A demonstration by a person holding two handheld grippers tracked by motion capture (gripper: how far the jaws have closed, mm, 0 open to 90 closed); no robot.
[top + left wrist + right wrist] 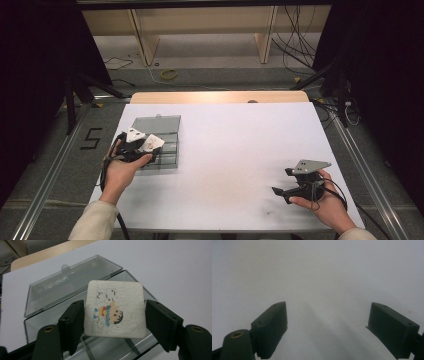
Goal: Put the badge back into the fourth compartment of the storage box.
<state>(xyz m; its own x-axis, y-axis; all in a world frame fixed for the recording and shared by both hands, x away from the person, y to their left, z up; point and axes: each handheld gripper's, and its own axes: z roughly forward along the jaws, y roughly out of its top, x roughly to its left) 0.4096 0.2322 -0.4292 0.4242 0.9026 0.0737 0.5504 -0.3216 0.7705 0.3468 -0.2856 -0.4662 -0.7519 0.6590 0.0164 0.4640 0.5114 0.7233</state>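
High view: a white bench (225,150) carries a clear plastic box (162,135) near its left edge, lid swung back toward the far side. The left tool (145,150) sits over the box's near-left part in the person's left hand (120,170). The right tool (285,185), in the right hand (327,202), hangs over bare bench by the near right corner, well apart from the box.

Left gripper view: a square white coaster (115,308) with a cartoon print lies between the black jaws, over the open box (50,320). The left jaw touches its edge; a gap separates the right jaw, so the tool stands wide.

Right gripper view: jaws spread wide over plain white bench (317,277), holding nothing.
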